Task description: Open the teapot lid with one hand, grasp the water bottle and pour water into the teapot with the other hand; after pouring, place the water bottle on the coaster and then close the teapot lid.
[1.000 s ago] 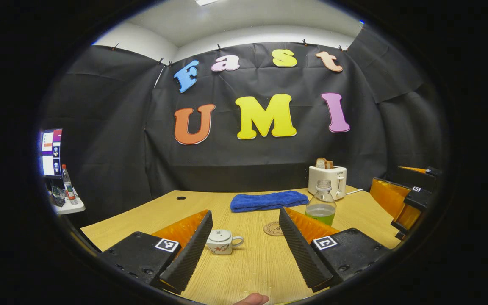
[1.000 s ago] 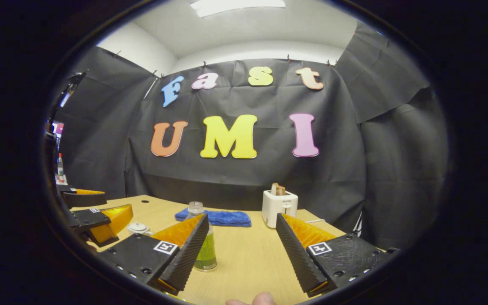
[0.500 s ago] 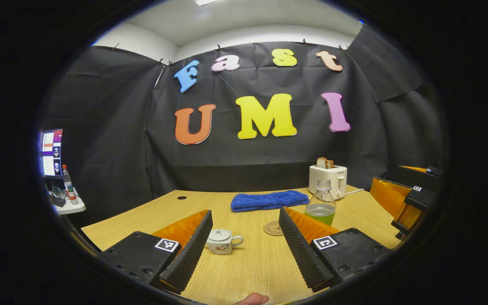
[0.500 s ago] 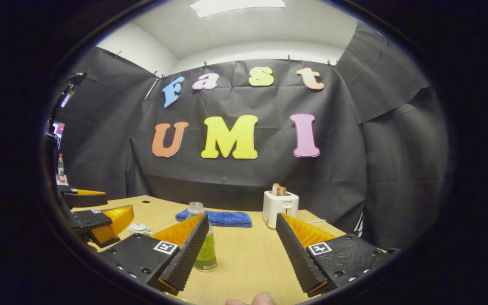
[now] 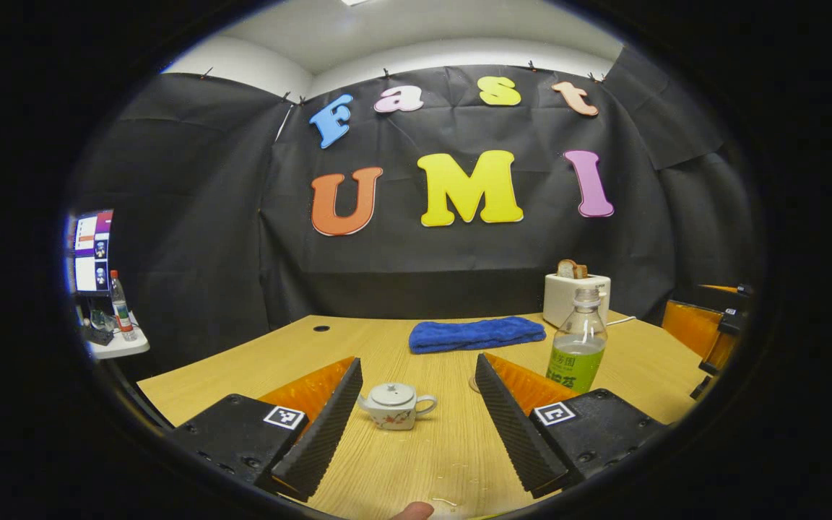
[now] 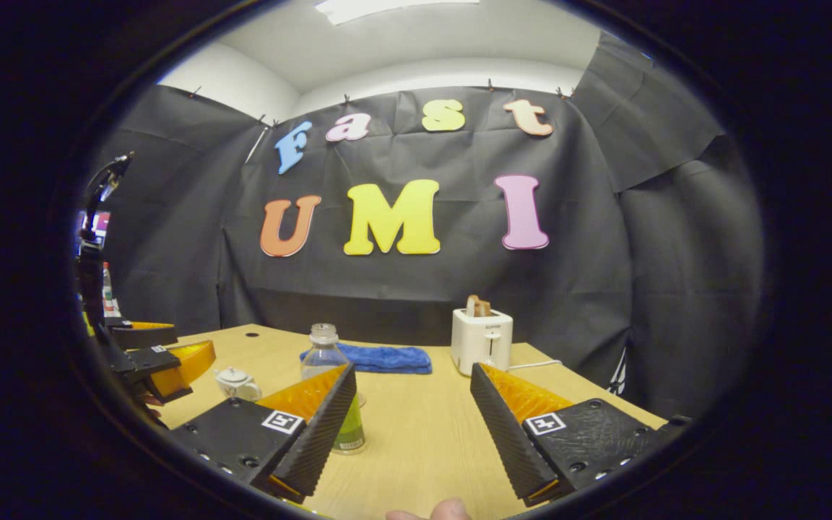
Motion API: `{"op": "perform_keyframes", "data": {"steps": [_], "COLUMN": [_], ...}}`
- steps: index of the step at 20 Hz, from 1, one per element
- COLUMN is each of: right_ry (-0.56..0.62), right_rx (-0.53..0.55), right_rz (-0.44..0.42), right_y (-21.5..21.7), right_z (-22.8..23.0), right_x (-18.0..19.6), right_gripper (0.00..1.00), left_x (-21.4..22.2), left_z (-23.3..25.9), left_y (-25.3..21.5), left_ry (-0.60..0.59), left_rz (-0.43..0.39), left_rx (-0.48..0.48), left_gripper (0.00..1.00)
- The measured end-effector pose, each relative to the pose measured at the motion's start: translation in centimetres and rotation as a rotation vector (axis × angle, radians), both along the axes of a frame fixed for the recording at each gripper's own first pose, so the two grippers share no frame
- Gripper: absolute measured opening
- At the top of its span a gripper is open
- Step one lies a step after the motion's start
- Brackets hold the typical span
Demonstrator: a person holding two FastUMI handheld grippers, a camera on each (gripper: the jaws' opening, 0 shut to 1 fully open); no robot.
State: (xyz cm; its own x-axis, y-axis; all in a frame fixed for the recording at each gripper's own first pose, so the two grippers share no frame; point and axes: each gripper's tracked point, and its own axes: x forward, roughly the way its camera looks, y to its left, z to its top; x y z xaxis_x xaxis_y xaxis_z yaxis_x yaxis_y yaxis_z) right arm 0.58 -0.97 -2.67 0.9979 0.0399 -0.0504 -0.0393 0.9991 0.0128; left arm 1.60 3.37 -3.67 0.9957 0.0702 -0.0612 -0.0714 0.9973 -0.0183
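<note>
A wide light-wood table [image 5: 416, 462] stands in a booth walled with black cloth [image 5: 192, 217], under a pale ceiling with a bright light panel [image 6: 387, 9] seen in the right gripper view. Off the table's left end, in the left gripper view, a small white side shelf [image 5: 118, 349] carries a lit screen [image 5: 89, 251] and a second, slim bottle with a red cap [image 5: 120, 303].

On the table there is one of each thing. At the far right stands a white toaster [image 5: 568, 297] with bread showing in its slot. Near the back lies a folded blue towel [image 5: 475, 334]. In front of the toaster stands one clear plastic water bottle [image 5: 577, 350], upright, with no cap on its neck, roughly half full, with a green label round its lower part. Only a sliver of the round coaster [image 5: 472, 383] shows, just left of the bottle, behind a finger of the left gripper. Nearer the front sits one small white teapot [image 5: 396, 406] with a painted pattern, its lid on, spout to the left and handle to the right.

Two grippers are in the scene. The left gripper [image 5: 416, 422] hovers with its fingers spread wide and holding nothing; the teapot sits on the table beyond the gap between them. The right gripper [image 6: 412, 426] is likewise spread wide and holds nothing; in its view the bottle stands partly behind its left-hand finger. A fingertip [image 6: 448, 510] of the person shows at the bottom edge.
</note>
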Motion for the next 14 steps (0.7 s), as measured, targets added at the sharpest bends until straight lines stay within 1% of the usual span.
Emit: {"op": "perform_keyframes", "data": {"steps": [3,4,5,7,8,9,10,11,12,13,14], "right_ry": [0.022,0.031,0.037,0.042,0.044,0.048,0.052,0.056,0.059,0.061,0.062], "right_rx": [-0.003,0.002,0.006,0.006,0.004,0.003,0.003,0.004,0.004,0.003,0.002], "right_rz": [-0.008,-0.008,-0.009,-0.015,-0.018,-0.021,-0.023,-0.025,-0.028,-0.033,-0.038], "right_y": [-0.6,-0.6,-0.7,-1.0,-1.2,-1.3,-1.5,-1.6,-1.8,-2.0,-2.3], "right_z": [-1.3,-1.6,-1.8,-1.9,-2.1,-2.2,-2.4,-2.5,-2.6,-2.6,-2.6], "right_x": [0.3,0.4,0.5,0.8,1.0,1.1,1.3,1.4,1.6,1.7,2.0], "right_gripper": [0.95,0.98,0.95,0.95,0.98,0.98,0.95,0.95,0.95,0.95,0.98], "left_x": [1.4,2.1,2.7,3.8,4.3,4.9,5.5,6.2,6.8,7.5,8.0], "left_z": [-2.2,-2.7,-3.3,-4.1,-4.3,-4.6,-4.7,-5.1,-5.5,-6.1,-6.4], "left_y": [1.3,1.5,1.8,2.1,2.4,2.6,2.9,3.1,3.2,3.2,3.2], "left_ry": [0.045,0.056,0.071,0.088,0.095,0.1,0.104,0.11,0.126,0.14,0.152], "left_rz": [0.021,0.021,0.02,0.02,0.021,0.02,0.02,0.02,0.018,0.016,0.014], "left_rx": [0.026,0.025,0.019,0.007,0.001,-0.003,-0.006,-0.005,0.002,0.011,0.018], "left_gripper": [0.99,0.99,0.99,0.99,0.99,0.98,0.96,0.93,0.86,0.84,0.79]}}
